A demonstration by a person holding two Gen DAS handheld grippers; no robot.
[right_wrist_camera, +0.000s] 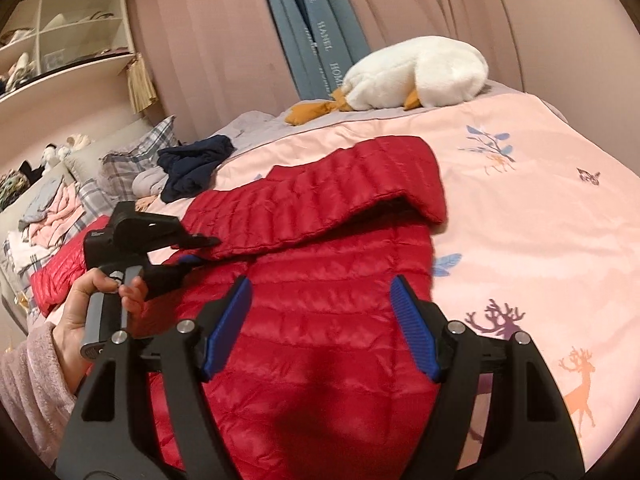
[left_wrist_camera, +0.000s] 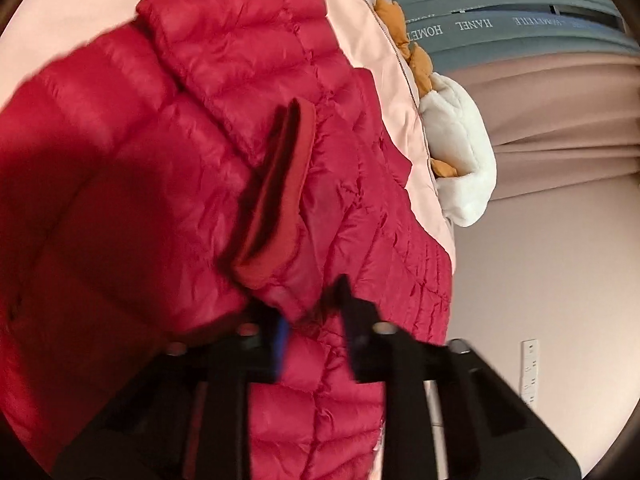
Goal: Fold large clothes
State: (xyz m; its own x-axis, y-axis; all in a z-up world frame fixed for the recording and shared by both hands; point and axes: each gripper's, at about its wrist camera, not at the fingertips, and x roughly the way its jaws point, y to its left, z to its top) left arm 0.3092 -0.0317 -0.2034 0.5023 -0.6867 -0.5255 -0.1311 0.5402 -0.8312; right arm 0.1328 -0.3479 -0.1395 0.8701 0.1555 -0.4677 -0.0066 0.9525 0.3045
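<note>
A red quilted down jacket (right_wrist_camera: 320, 320) lies on the pink bedspread (right_wrist_camera: 540, 220), its hood (right_wrist_camera: 380, 176) flat at the far end. My right gripper (right_wrist_camera: 320, 300) is open and empty, hovering above the jacket's middle. My left gripper (right_wrist_camera: 192, 252) is at the jacket's left side, held in a hand. In the left wrist view the left gripper (left_wrist_camera: 308, 320) has red jacket fabric and a dark red cuff (left_wrist_camera: 276, 200) between its fingers, jaws apart. That view is blurred.
A white plush goose (right_wrist_camera: 416, 76) lies at the far edge of the bed. Dark blue clothes (right_wrist_camera: 192, 164) and plaid pillows (right_wrist_camera: 132, 160) sit at the left. Pink curtains (right_wrist_camera: 480, 20) and shelves (right_wrist_camera: 64, 40) stand behind.
</note>
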